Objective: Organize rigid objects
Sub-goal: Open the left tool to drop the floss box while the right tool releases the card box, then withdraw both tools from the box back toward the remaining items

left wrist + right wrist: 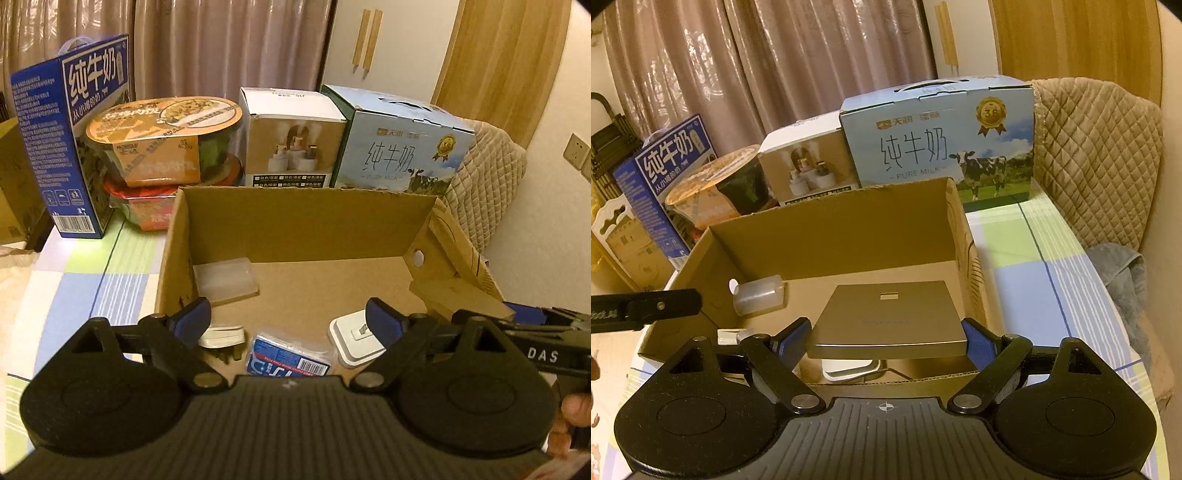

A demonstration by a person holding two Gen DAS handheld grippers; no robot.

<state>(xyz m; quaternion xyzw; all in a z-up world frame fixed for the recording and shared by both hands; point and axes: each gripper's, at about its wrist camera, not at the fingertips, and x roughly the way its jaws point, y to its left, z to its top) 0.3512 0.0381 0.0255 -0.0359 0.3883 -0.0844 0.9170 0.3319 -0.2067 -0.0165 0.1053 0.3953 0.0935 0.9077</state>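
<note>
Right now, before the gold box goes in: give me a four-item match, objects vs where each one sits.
Things:
1. flat gold box
2. clear plastic case
3. blue-and-white packet
4. light blue milk carton

Places:
A. on the table behind the cardboard box
B. clamped between the pads of the right tongs
C. on the box floor, far left corner
D. on the box floor, near edge, under the open left tongs

Pairs: 1-B, 2-C, 3-D, 4-A
</note>
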